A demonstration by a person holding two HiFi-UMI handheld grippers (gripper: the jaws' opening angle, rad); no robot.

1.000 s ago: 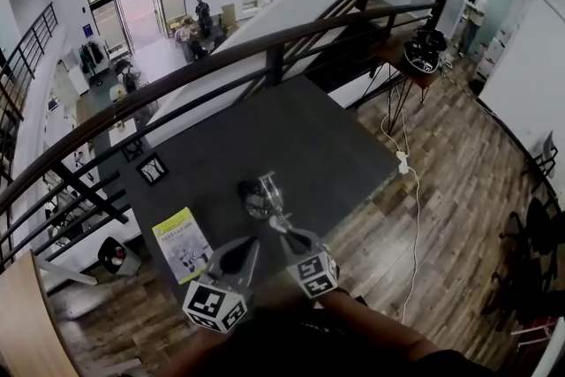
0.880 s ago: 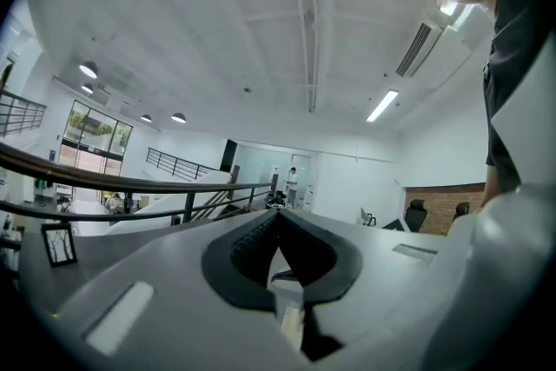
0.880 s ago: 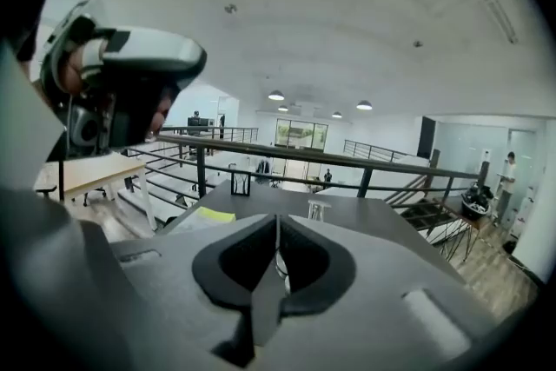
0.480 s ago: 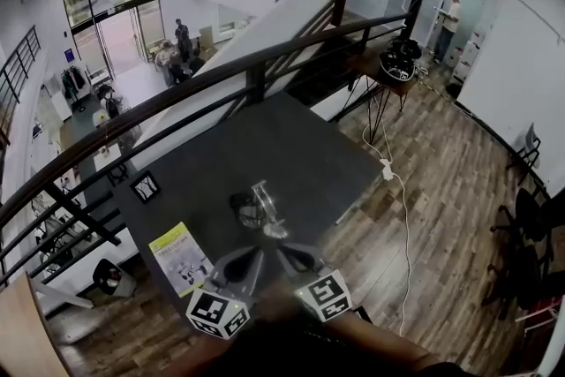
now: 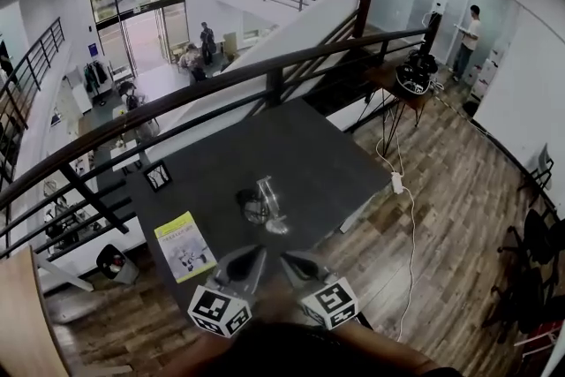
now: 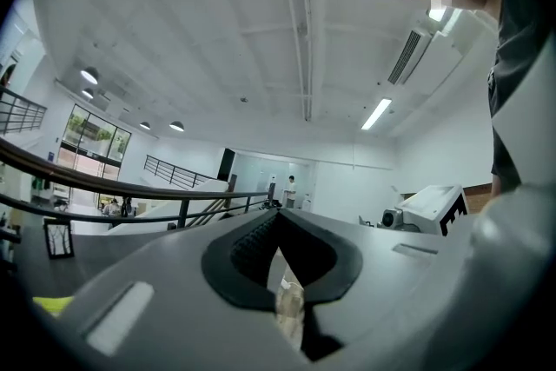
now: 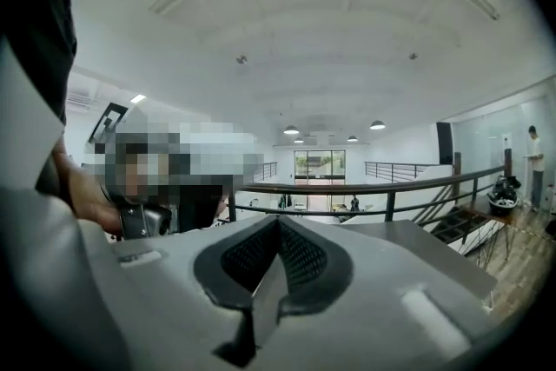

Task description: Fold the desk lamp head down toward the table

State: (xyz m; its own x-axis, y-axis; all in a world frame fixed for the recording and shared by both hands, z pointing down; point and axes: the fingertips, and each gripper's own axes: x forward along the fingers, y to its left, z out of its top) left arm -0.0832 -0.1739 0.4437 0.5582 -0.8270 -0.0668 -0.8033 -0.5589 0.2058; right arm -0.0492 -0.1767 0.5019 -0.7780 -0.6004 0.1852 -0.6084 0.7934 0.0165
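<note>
The desk lamp [image 5: 261, 204] sits low on the dark table [image 5: 309, 146], a round dark base with a pale shiny arm and head folded down over it. Both grippers hover at the table's near edge, short of the lamp and clear of it. My left gripper [image 5: 256, 252] is shut, its jaws meeting at the tip [image 6: 278, 215] with nothing gripped. To its right, my right gripper [image 5: 286, 258] is shut and empty too, its jaws pressed together [image 7: 278, 220]. Neither gripper view shows the lamp.
A yellow-green booklet [image 5: 184, 245] lies at the table's left front, a small black picture frame [image 5: 158, 176] farther back. A dark railing [image 5: 274, 71] runs behind the table over a drop. A white cable and power strip [image 5: 397, 183] lie on the wood floor to the right.
The right gripper, which was at the lamp's head a second ago, has pulled back toward me and risen. The left gripper has drifted a little. The lamp now stands alone.
</note>
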